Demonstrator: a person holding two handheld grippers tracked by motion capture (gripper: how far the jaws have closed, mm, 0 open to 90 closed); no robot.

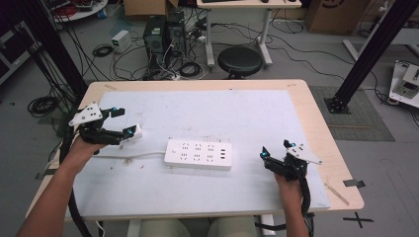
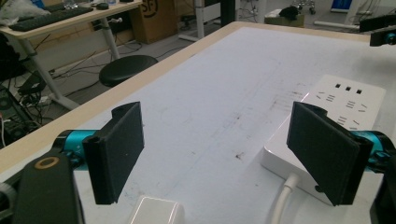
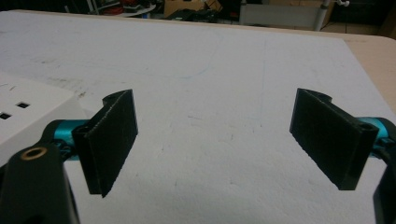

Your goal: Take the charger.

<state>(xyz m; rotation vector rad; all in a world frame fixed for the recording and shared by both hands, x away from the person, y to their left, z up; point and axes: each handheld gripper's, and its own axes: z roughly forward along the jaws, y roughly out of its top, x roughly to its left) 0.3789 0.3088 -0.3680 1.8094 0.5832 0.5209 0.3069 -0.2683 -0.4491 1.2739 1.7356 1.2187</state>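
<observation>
A white power strip [image 1: 198, 154] lies flat at the middle of the white table mat [image 1: 222, 108], and its white cable [image 1: 128, 157] runs off to the left. My left gripper [image 1: 123, 122] hovers open at the left of the strip. In the left gripper view its jaws stand wide apart [image 2: 217, 154], with a small white plug-like block [image 2: 156, 212] low between them and untouched, and the strip [image 2: 336, 107] beside the right jaw. My right gripper [image 1: 276, 149] is open near the mat's right front. In its own view the gripper [image 3: 215, 140] has bare mat between its jaws and the strip's corner [image 3: 28, 112] at the left.
The wooden table edge [image 1: 321, 128] borders the mat on the right. Beyond the far edge stand a black stool [image 1: 239, 61], computer towers [image 1: 163, 37] and tangled floor cables. Black frame posts [image 1: 368, 54] rise at both sides.
</observation>
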